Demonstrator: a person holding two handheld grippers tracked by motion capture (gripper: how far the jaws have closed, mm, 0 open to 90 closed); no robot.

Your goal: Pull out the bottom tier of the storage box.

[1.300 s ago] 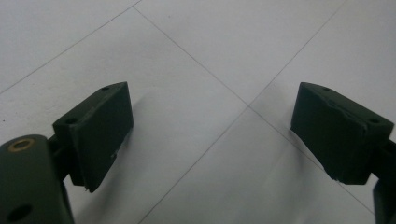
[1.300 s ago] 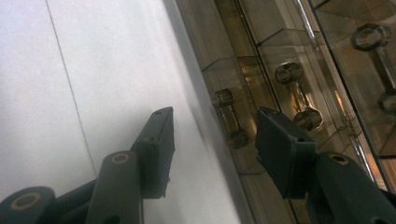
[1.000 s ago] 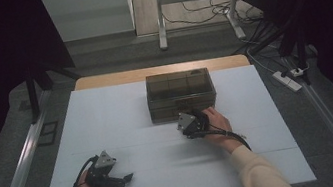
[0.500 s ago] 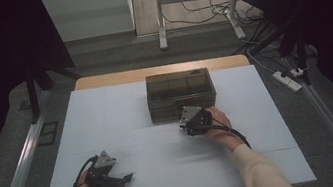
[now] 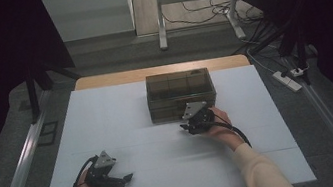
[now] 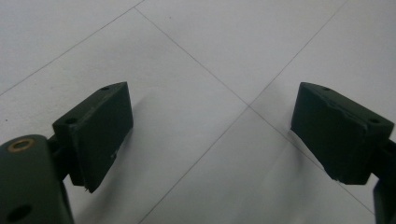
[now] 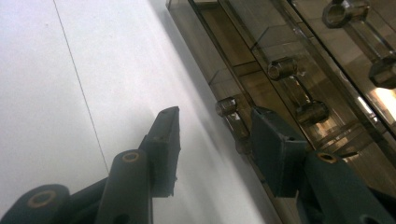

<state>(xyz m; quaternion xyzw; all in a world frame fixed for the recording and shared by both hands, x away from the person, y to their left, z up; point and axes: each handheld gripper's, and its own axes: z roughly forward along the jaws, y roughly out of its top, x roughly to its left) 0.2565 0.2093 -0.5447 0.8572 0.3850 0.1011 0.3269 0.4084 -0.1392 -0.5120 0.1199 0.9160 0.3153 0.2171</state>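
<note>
A smoky see-through drawer box (image 5: 181,93) stands at the back middle of the white table (image 5: 109,128). My right gripper (image 5: 185,127) is at the foot of its front. In the right gripper view, the box front (image 7: 299,56) shows three bar handles. The lowest handle (image 7: 227,107) lies between the jaws of my right gripper (image 7: 212,135), close to the right-hand one; the jaws have just been closing, and the left one is still apart from it. My left gripper (image 5: 126,179) rests open on the table at the front left, and nothing lies between the jaws of my left gripper (image 6: 210,130).
A wooden strip (image 5: 102,81) runs along the table's far edge behind the box. On the floor to the right lies a power strip (image 5: 288,79) with cables. Metal rails (image 5: 19,167) flank the table on both sides.
The right hand has edged slightly to the right along the box front. The left hand has kept still.
</note>
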